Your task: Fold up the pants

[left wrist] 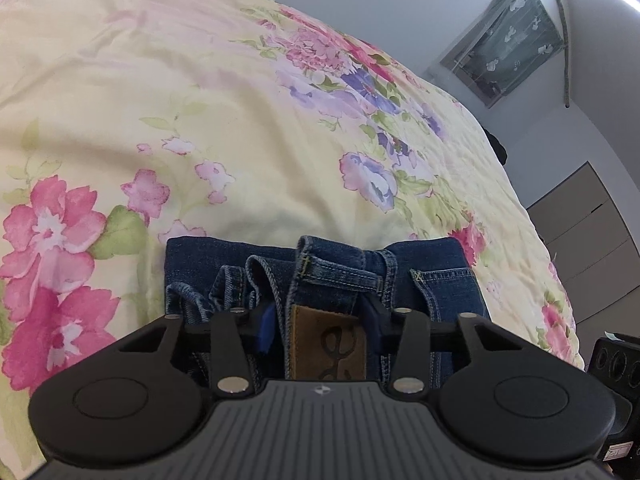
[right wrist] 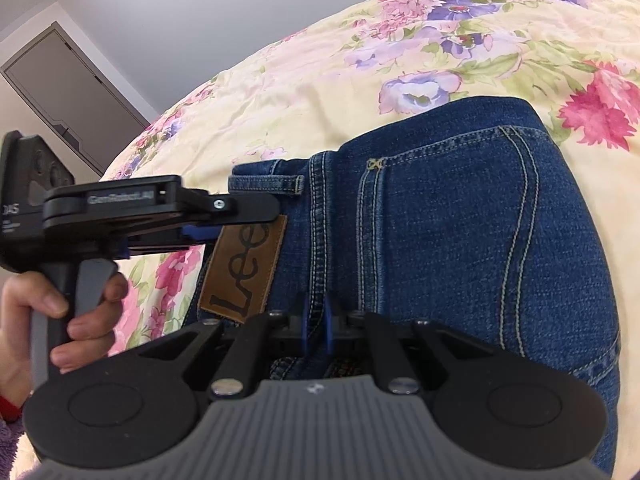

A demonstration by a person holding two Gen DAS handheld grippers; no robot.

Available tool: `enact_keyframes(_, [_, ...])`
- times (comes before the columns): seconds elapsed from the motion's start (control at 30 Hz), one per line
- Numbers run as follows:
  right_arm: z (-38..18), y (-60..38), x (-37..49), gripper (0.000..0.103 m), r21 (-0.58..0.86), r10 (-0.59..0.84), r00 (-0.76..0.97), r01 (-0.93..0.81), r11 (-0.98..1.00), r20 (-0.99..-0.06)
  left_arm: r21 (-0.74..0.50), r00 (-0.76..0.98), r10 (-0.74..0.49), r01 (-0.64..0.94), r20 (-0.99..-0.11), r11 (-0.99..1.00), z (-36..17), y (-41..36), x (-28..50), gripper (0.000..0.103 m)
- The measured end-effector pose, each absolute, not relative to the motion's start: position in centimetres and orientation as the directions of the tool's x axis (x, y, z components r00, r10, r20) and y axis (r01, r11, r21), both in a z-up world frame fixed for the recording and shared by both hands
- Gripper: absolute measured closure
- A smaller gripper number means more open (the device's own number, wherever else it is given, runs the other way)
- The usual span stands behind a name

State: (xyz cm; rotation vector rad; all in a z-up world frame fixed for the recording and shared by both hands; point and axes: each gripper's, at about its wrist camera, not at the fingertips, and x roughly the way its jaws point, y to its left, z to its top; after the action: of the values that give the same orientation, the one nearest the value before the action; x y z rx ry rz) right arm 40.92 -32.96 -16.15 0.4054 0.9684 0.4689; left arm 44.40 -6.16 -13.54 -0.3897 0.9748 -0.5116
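Right gripper (right wrist: 316,320) pinches jeans (right wrist: 460,240) waistband at 6 o'clock; our left gripper (left wrist: 320,316), jaws apart, straddles leather patch (left wrist: 326,344). Thick denim may slip, spoiling the fold.

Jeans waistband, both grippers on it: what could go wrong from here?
1. The left gripper straddles the leather patch with its fingers apart; closing may catch only the top layer, and the jeans fold unevenly.
2. The right gripper is shut on a narrow pinch of waistband; thick denim may slip out on lifting.
3. Dragging could rumple the floral bedspread.
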Motion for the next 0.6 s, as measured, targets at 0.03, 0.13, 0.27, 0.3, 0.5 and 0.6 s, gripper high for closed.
enact_keyframes(0.03, [-16.2,-33.1,40.9,0.103,0.528,0.549,0.483,-0.193,0.827,-0.682,-0.513,0.470,-0.561,0.241,-0.681,0.824,-13.4,-6.3,44.2,0.066])
enact_keyframes(0.13, [-16.0,-33.3,40.9,0.103,0.536,0.550,0.485,-0.184,0.824,-0.680,-0.460,0.510,-0.547,0.300,-0.663,0.836,-11.8,-6.8,43.0,0.087])
enact_keyframes(0.27, [-13.8,-33.3,40.2,0.096,0.511,0.550,0.498,-0.226,0.829,-0.671,-0.411,0.548,-0.529,0.332,-0.648,0.849,-8.5,-6.9,41.2,0.091])
enact_keyframes(0.3, [-12.8,-33.4,39.8,0.094,0.502,0.550,0.512,-0.245,0.829,-0.659,-0.411,0.554,-0.527,0.331,-0.644,0.850,-7.9,-6.7,40.9,0.091])
enact_keyframes(0.5, [-7.2,-36.2,38.4,0.081,0.260,0.399,0.658,-0.304,0.917,-0.639,-0.410,0.538,-0.500,0.288,-0.679,0.865,-9.6,-5.4,41.4,0.091])
enact_keyframes(0.6, [-7.5,-38.2,40.4,0.094,0.187,0.310,0.668,-0.251,0.950,-0.676,-0.439,0.523,-0.508,0.261,-0.684,0.860,-11.9,-4.8,42.3,0.091])
